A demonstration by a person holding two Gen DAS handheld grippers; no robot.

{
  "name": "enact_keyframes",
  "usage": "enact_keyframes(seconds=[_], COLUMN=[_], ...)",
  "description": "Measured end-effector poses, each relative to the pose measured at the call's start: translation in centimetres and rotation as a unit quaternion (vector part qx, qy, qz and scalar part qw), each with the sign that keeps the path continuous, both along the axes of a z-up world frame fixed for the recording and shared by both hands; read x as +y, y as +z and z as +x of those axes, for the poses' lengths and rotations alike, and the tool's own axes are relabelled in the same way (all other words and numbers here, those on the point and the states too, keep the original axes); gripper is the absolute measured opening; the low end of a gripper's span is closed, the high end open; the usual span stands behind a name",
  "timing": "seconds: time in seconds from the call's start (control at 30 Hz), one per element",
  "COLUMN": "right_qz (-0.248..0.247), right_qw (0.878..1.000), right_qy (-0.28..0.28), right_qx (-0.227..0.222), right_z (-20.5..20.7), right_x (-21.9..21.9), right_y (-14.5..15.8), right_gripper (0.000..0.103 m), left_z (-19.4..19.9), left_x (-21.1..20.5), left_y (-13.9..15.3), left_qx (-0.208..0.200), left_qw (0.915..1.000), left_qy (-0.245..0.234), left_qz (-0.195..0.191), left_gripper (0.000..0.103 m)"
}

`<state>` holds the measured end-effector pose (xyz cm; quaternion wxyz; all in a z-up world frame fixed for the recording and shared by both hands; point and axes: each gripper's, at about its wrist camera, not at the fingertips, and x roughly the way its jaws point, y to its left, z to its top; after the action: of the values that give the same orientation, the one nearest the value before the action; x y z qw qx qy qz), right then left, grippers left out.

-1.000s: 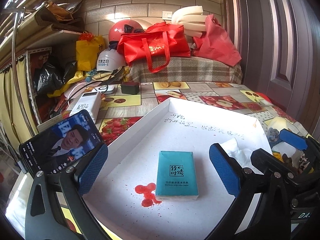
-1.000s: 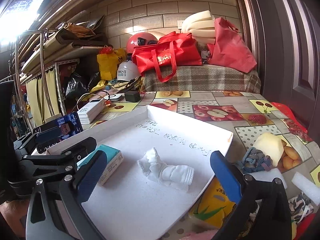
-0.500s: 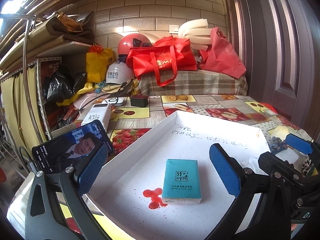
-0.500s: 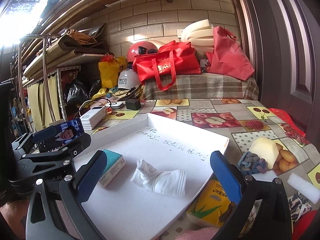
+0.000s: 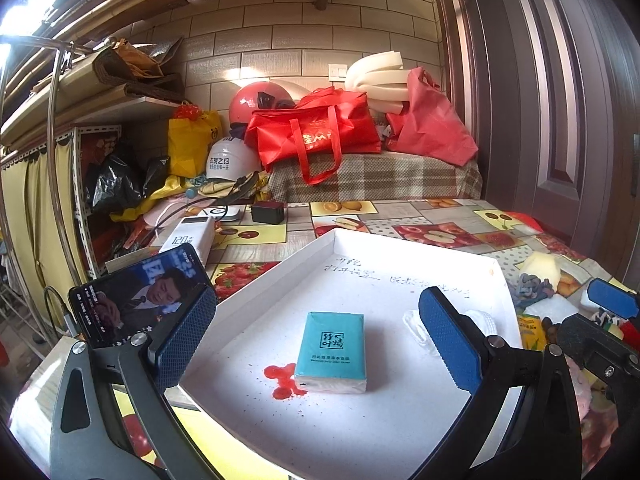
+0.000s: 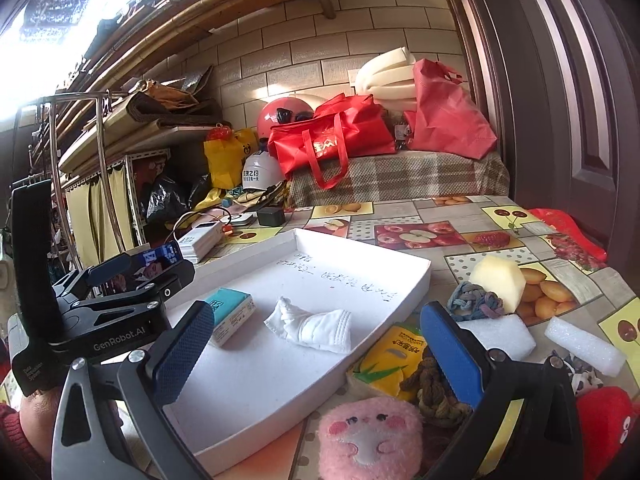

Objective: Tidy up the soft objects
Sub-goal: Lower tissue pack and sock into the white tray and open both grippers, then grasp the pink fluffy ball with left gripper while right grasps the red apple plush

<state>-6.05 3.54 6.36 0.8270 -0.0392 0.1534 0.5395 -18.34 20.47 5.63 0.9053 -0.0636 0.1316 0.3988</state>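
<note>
A white tray (image 5: 276,272) (image 6: 404,300) holds a teal tissue pack (image 5: 332,350) (image 6: 230,312) and a crumpled white face mask (image 6: 312,326) (image 5: 414,322). My left gripper (image 5: 318,338) is open and empty, raised above the tissue pack. My right gripper (image 6: 316,354) is open and empty above the tray's right front edge. Beside the tray on the right lie a pink plush (image 6: 370,438), a yellow sponge pack (image 6: 390,364), a brown knotted cord (image 6: 430,392), a blue-grey knotted cord (image 6: 474,304), a pale foam wedge (image 6: 498,280) and white foam blocks (image 6: 584,346).
A phone (image 5: 136,300) showing video leans at the tray's left. A power bank (image 5: 188,238) and black charger (image 5: 268,212) lie behind. Red bags (image 5: 316,136), helmets and foam are piled at the back. A door (image 5: 560,100) stands at right. A red plush (image 6: 604,420) lies at front right.
Both grippers have pulled back and risen from the tray, staying open. The mask and tissue pack lie still in the tray.
</note>
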Motion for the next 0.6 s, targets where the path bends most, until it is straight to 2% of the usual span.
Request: enact_keyframes(seconds=[0.23,0.3,0.37,0.43,0.5,0.6], right_qz=[0.102,0.103,0.097,0.116,0.116,0.099], right_qw=[0.992,0.990,0.985,0.979,0.974,0.976], right_qy=[-0.064,-0.092,-0.139,-0.152,-0.182,-0.191], right_qx=[-0.027,-0.011,0.030,0.064,0.060,0.027], right_z=[1.3,2.8,5.0,7.1,8.4,9.3], right_x=[-8.0,-9.7,-11.2,-13.5,-15.1,-16.5], right_y=[1.9,1.9,1.6,1.2,1.2,1.6], right_gripper=[0.103,0.103,0.103,0.103,0.103,0.103], left_z=[0.9,1.1,1.3,1.3,1.2,1.7], left_x=[-3.2,-3.9,-4.4,-4.8,-5.2,-5.6], left_y=[0.3,0.4,0.5,0.5,0.6,0.5], left_qx=[-0.006,-0.008,-0.007,-0.011,-0.020,-0.017], left_qw=[0.9979,0.9962,0.9949,0.9930,0.9901,0.9850], left_qy=[-0.064,-0.086,-0.100,-0.117,-0.139,-0.170], left_qz=[0.004,0.006,0.008,0.004,-0.003,-0.020], left_gripper=[0.103,0.103,0.103,0.103,0.102,0.102])
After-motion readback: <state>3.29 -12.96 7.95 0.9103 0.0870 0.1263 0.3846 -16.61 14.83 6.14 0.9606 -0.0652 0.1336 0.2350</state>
